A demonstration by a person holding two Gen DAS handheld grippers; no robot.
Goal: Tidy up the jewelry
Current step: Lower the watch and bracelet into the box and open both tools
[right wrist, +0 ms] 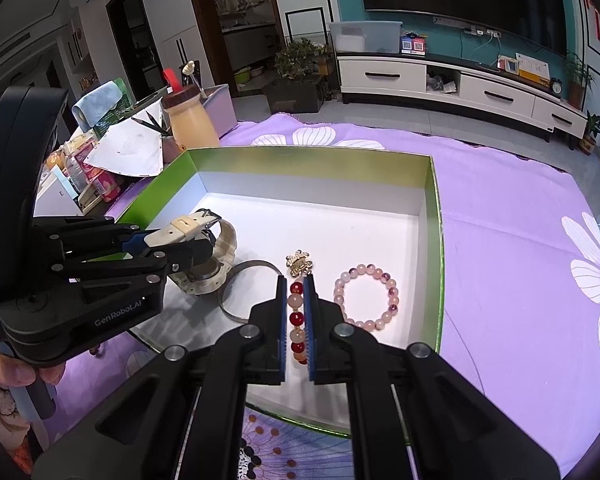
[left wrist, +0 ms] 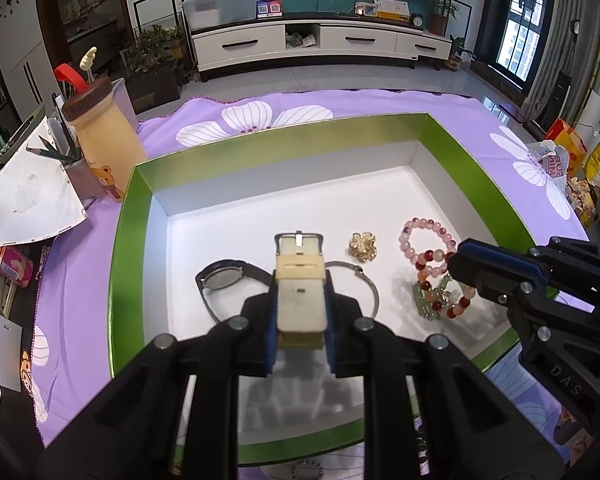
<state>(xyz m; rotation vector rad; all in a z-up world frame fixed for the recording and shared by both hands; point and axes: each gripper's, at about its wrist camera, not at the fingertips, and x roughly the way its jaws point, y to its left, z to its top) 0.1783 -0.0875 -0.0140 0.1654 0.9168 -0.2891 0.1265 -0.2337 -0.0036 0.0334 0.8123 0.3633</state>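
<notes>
A green-rimmed box (left wrist: 132, 216) with a white floor sits on the purple cloth. My left gripper (left wrist: 300, 280) is shut on the strap of a cream watch (left wrist: 300, 276), held just above the box floor; the watch also shows in the right wrist view (right wrist: 204, 252). My right gripper (right wrist: 296, 292) is shut on a red and peach bead bracelet (right wrist: 296, 320), which also shows in the left wrist view (left wrist: 444, 292). In the box lie a black watch (left wrist: 224, 280), a thin metal bangle (right wrist: 240, 292), a gold brooch (left wrist: 363, 246) and a pink bead bracelet (right wrist: 366, 298).
A cream bottle with a brown cap (left wrist: 104, 140), a pencil cup (left wrist: 82, 172) and papers (left wrist: 32, 200) crowd the table's left edge. The box's far wall (right wrist: 312, 168) stands ahead. A TV cabinet (left wrist: 320, 44) is across the room.
</notes>
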